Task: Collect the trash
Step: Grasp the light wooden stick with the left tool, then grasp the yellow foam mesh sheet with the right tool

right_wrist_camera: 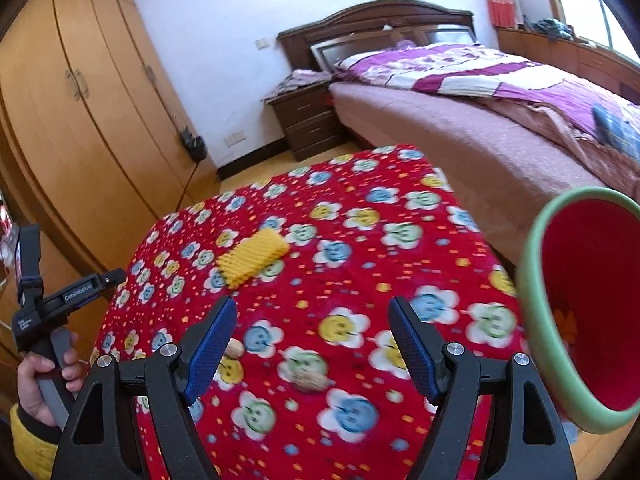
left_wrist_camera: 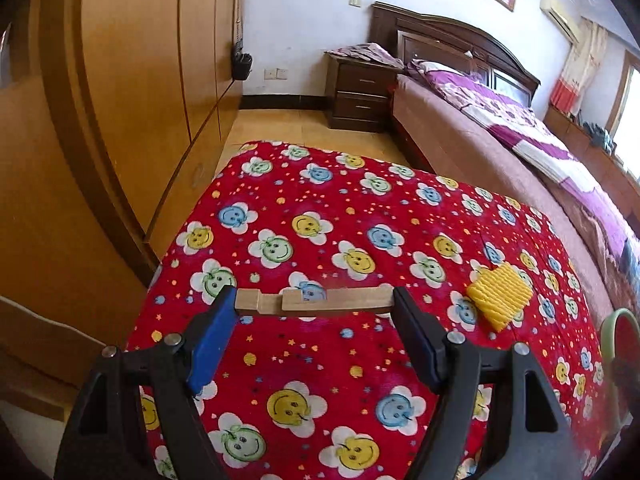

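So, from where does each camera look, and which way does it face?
Left wrist: sits on the left gripper, facing down over the red cloth toward the bed; its fingers grip a wood piece.
Right wrist: sits on the right gripper, facing the same way; its open, empty fingers, the left gripper and a hand show.
Both share the cloth, the yellow piece, the bin and bed.

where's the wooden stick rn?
Left wrist view: the wooden stick spans the left gripper fingertip to fingertip, above the red tablecloth, with the yellow sponge to its right.
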A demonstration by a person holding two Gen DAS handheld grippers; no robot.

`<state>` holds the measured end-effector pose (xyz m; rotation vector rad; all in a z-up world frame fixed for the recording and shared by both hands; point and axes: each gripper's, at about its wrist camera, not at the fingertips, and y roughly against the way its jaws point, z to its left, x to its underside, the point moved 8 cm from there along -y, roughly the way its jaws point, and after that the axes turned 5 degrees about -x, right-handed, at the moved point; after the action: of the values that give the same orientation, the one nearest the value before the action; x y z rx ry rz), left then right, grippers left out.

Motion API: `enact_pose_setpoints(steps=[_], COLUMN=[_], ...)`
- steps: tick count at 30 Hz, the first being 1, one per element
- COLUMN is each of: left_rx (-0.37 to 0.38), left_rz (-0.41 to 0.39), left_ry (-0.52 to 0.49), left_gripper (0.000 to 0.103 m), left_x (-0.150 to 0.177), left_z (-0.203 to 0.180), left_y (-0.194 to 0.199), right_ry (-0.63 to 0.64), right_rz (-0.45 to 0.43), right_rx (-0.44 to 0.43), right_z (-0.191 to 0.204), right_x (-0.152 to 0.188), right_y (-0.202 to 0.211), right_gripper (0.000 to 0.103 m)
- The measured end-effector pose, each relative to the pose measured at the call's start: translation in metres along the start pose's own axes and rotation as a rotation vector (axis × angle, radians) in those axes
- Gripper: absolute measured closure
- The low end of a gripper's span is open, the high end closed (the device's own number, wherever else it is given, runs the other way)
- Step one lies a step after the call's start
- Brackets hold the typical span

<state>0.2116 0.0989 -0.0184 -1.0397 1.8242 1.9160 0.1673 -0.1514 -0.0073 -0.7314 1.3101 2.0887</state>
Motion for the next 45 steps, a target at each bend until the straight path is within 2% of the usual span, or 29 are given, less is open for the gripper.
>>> enact_pose_setpoints(steps=[8, 24, 26, 27, 28, 29, 35, 38, 45], left_rx=[0.06, 0.075, 0.082, 0.083, 0.084, 0.086, 0.099, 0.101, 0.112], left_rz=[0.027, 0.028, 0.024, 0.024, 0.025, 0.025, 0.016, 0.015, -0.013], left_ry=[0.064, 0.029, 0.031, 0.032, 0.032, 0.032, 0.024, 0.022, -0.014], left_gripper=[0.026, 0.026, 0.026, 0.026, 0.026, 0.026, 0.026, 0.026, 0.026], left_x=[0.01, 0.022, 0.022, 0.022, 0.021, 0.022, 0.023, 0.024, 0.026], left_z=[-0.008, -0.03, -0.03, -0.031, -0.031, -0.031, -0.032, -0.032, -0.039], left_y=[-0.024, -0.053, -0.052, -0.053, -0.053, -0.053, -0.05, -0.049, -0.038], right_ry=[0.004, 0.09, 0.089, 0.109, 0.117, 0.123, 0.148, 0.172, 0.176], right_rz=[0.06, 0.134, 0.144, 0.131, 0.136, 0.137, 0.148, 0.136, 0.045], right_rx=[0.004, 0.061, 0.056, 0.069, 0.065, 0.056, -0.007, -0.045, -0.066], right_z=[0.02, 0.023, 0.024, 0.026, 0.028, 0.031, 0.043, 0.052, 0.059], right_x=[-0.006, -0.019, -0.016, -0.017, -0.016, -0.016, -0.013, -0.01, -0.011], right_y=[-0.049, -0.13, -0.137, -0.138, -0.139, -0.14, -0.142, -0.136, -0.096], right_gripper=[0.024, 0.024, 0.036, 0.037, 0.045, 0.053, 0.083, 0.09, 0.091])
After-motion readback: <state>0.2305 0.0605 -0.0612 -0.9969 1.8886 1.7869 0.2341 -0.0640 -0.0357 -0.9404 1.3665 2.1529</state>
